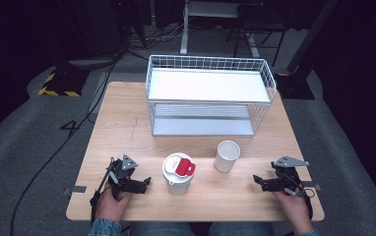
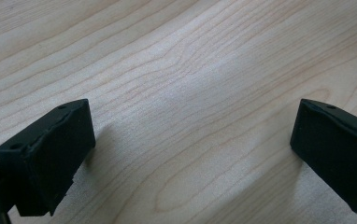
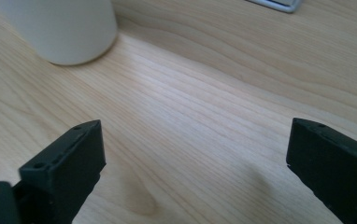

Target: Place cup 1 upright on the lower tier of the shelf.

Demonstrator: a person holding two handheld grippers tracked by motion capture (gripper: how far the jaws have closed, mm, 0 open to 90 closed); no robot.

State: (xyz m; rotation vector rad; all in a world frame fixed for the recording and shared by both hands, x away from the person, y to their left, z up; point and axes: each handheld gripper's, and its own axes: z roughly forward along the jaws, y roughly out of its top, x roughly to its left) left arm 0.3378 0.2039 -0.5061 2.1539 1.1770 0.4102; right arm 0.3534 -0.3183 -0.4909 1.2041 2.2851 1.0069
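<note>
A white lidded cup point(image 1: 178, 174) with a red tab on its lid stands near the table's front middle. To its right stands an open white cup point(image 1: 226, 156), whose base point(image 3: 62, 30) fills the upper left of the right gripper view. My left gripper point(image 1: 146, 182) rests low at the front left, pointing toward the lidded cup, jaws wide apart over bare wood point(image 2: 190, 126). At the front right my right gripper point(image 1: 256, 181) points left toward the open cup, jaws spread with only wood point(image 3: 195, 135) between them. Neither holds anything.
A white wire two-tier rack point(image 1: 208, 93) stands at the back of the wooden table point(image 1: 117, 123). Bare wood lies between the cups and the rack. Cables trail over the grey floor point(image 1: 33, 142) on the left.
</note>
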